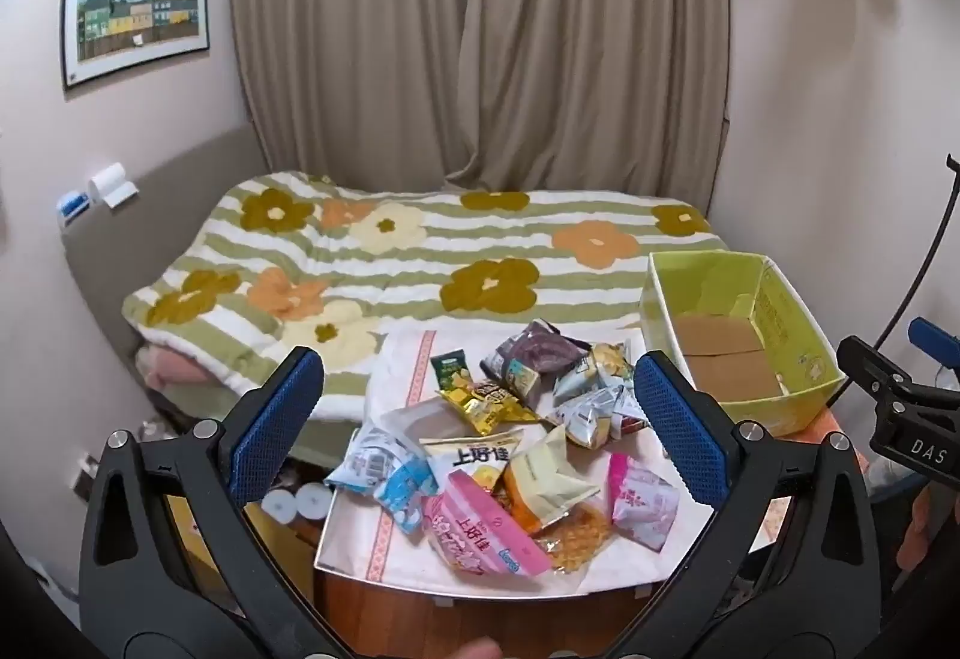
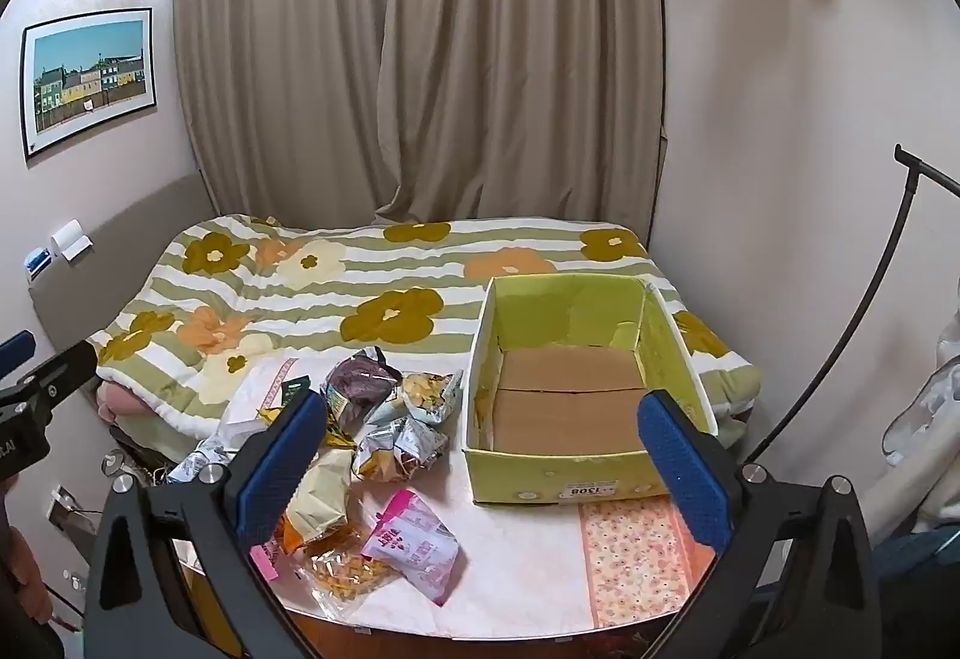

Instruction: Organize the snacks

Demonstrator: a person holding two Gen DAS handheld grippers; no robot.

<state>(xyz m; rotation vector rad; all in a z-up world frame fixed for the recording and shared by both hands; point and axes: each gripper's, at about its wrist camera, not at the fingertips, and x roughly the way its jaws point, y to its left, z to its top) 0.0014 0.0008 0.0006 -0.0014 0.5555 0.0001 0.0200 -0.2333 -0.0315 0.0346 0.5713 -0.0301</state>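
A heap of snack packets (image 1: 504, 443) lies on the small table (image 1: 384, 557) under a white cloth; among them are a pink bag (image 1: 480, 530), a yellow packet (image 1: 486, 407) and a purple packet (image 1: 540, 353). To their right stands a yellow-green cardboard box (image 1: 744, 341), empty inside. My left gripper (image 1: 477, 419) hovers open above the heap, nothing between its blue pads. In the right wrist view the box (image 2: 576, 389) is straight ahead, the snack heap (image 2: 384, 437) at the left. My right gripper (image 2: 480, 461) hangs open over the table's near edge, empty.
Behind the table lies a bed with a flowered striped quilt (image 1: 420, 263), then beige curtains (image 1: 480, 35). A framed picture (image 1: 135, 11) hangs on the left wall. A black lamp stand (image 2: 852, 323) curves up at the right. White rolls (image 1: 297, 503) sit below the table's left side.
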